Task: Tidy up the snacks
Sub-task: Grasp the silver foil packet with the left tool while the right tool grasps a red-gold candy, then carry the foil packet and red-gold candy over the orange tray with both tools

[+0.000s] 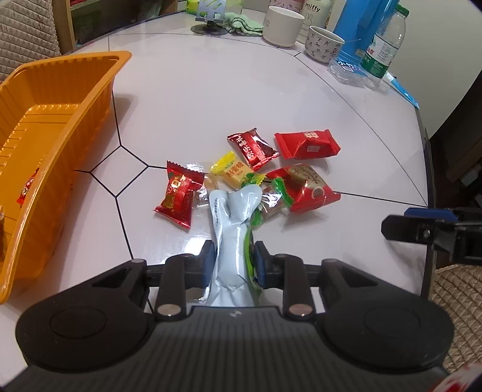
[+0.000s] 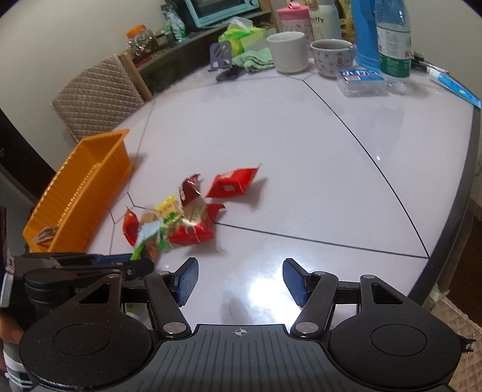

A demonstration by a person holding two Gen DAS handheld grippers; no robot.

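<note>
My left gripper [image 1: 233, 260] is shut on a pale grey and green snack packet [image 1: 232, 229], held just above the table near the pile of snacks [image 1: 256, 172]. The pile holds several red wrapped snacks, a yellow one [image 1: 233, 172] and a clear-wrapped one. An orange basket [image 1: 51, 132] stands to the left with a red snack [image 1: 27, 188] inside. My right gripper [image 2: 241, 280] is open and empty over bare table, to the right of the pile [image 2: 186, 211]. The basket also shows in the right wrist view [image 2: 81, 193]. The right gripper's finger shows at the left wrist view's right edge [image 1: 421, 226].
Along the table's far edge stand two white cups [image 1: 283, 25], a phone stand [image 1: 211, 18], a green cloth [image 1: 244, 22], a blue jug [image 1: 364, 30], a water bottle [image 1: 385, 45] and a clear box [image 2: 361, 81]. A padded chair [image 2: 96, 96] stands behind the basket. The table edge [image 2: 458, 193] runs on the right.
</note>
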